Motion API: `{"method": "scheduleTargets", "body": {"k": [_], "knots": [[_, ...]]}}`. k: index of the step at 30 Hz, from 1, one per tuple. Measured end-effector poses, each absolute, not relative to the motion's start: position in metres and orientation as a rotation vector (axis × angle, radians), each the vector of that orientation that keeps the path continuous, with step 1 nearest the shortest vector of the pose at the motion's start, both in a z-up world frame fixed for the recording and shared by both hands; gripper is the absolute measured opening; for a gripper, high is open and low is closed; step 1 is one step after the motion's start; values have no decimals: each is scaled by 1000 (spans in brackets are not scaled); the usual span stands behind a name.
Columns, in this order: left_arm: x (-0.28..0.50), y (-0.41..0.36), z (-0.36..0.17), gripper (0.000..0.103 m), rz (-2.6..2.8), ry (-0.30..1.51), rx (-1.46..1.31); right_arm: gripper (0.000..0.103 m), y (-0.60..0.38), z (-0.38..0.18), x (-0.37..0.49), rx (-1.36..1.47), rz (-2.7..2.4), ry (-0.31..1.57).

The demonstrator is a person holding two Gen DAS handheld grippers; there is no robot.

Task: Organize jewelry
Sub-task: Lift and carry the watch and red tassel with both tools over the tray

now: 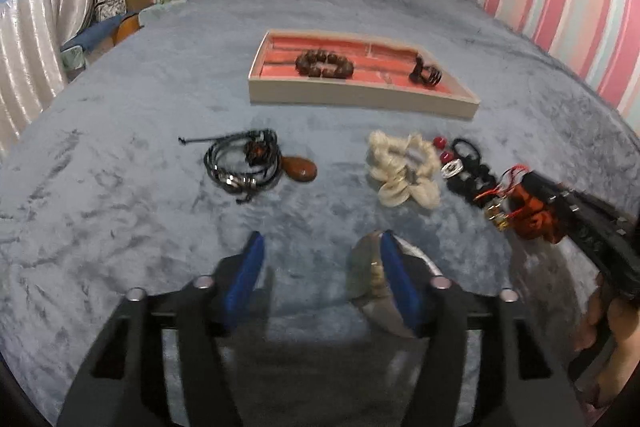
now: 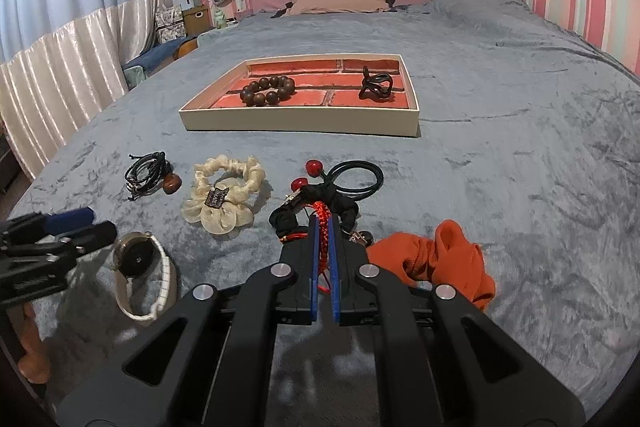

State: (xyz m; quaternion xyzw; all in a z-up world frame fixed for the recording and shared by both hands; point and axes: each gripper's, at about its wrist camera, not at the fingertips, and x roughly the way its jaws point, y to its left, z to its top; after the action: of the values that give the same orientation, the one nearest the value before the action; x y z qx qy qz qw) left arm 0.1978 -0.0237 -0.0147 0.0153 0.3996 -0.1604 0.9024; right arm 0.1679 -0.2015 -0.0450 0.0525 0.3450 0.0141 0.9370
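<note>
Red braided cord [image 2: 325,235] half-hidden between right gripper [image 2: 325,227] jaws

watch [image 1: 376,279] half behind left finger

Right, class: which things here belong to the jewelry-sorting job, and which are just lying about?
Job:
tray
bead bracelet
red cord bracelet
cord bracelets
watch
right gripper

Lying about:
cream scrunchie
orange scrunchie
pillow
</note>
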Motion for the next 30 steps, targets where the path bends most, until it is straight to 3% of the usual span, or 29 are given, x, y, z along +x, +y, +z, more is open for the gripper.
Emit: {"method": "scheduleTargets", "body": {"k": [13, 16, 18, 30], "knots": [[206, -50, -48, 58, -357, 941, 98, 6, -203, -48, 167, 118, 27, 709], [212, -48, -57, 22, -376, 979, 75, 6, -203, -48, 167, 119, 28, 707], [212, -49, -55, 15, -400, 970, 71, 6, -202, -46, 168, 115, 29, 705], [230, -52, 3, 14, -435, 813, 58, 6, -204, -20, 194, 107, 33, 662]]}}
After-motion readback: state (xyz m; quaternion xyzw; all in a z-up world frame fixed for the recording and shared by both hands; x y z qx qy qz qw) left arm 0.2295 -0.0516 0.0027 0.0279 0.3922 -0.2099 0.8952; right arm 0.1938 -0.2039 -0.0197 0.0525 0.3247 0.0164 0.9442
